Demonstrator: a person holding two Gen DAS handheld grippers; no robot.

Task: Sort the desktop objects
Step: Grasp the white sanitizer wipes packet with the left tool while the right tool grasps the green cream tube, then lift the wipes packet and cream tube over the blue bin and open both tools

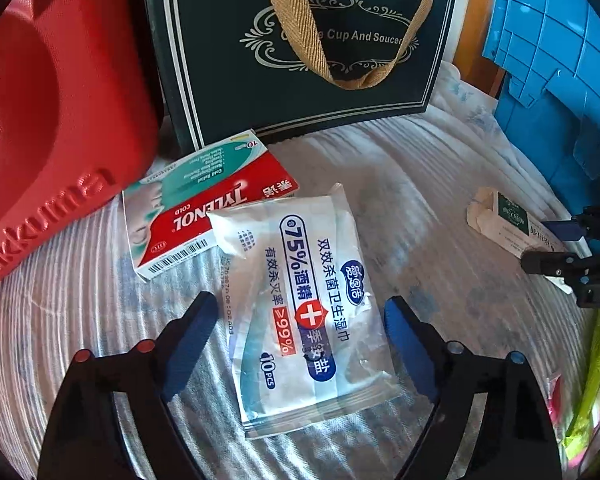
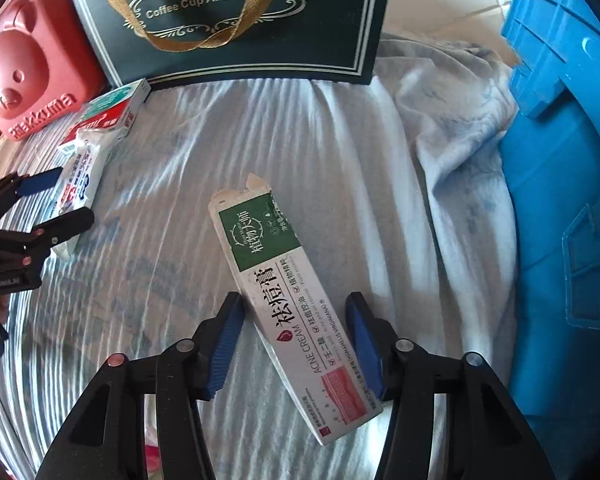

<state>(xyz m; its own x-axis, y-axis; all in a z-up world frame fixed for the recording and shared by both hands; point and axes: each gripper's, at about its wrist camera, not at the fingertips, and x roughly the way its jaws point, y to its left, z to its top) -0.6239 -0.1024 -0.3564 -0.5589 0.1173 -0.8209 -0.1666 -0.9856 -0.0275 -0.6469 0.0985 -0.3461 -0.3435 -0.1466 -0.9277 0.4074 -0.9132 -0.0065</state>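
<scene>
Lying on the striped bedsheet (image 2: pixel 300 128), the acne cream box (image 2: pixel 296 308) sat between your right claw (image 2: pixel 300 344)'s spread fingers, ungripped; your left claw (image 1: pixel 300 344), likewise released, straddled the alcohol wipes packet (image 1: pixel 300 300) overlapping the Tylenol box (image 1: pixel 204 200).

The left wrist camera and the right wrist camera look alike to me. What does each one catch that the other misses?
Only the left wrist view shows the yellow-green plastic strip at its right edge.

Only the right wrist view shows the bear face moulded into the red plastic box.

Both show the flat white wet-wipe packet between the open left claw, the long white-and-green acne cream carton between the open right claw, the red-and-white Tylenol box, the dark green gift bag and the blue plastic crate.
</scene>
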